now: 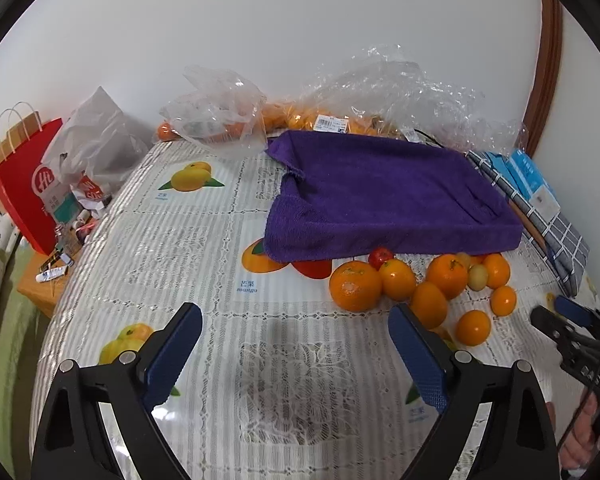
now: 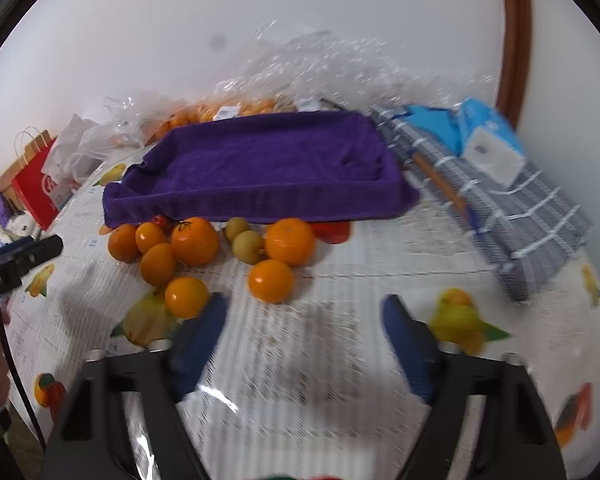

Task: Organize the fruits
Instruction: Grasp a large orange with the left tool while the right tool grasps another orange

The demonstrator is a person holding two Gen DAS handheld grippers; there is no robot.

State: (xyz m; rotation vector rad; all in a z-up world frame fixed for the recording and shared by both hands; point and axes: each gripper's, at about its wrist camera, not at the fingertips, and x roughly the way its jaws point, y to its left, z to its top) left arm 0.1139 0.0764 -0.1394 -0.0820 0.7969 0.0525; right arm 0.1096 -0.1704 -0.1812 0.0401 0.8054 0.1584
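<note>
Loose fruit heaped before a purple-draped tray, both grippers empty.

In the left wrist view the oranges (image 1: 420, 288) lie centre-right, just beyond the left gripper (image 1: 296, 320), jaws apart; the right gripper (image 2: 304, 312) (blurred) sits below them, jaws apart, under the tray (image 2: 260, 168).

Bright, even light; right wrist view motion-blurred.

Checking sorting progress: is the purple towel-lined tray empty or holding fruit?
Empty: the purple towel-lined tray shows only bare cloth; the oranges lie on the tablecloth before it.
</note>
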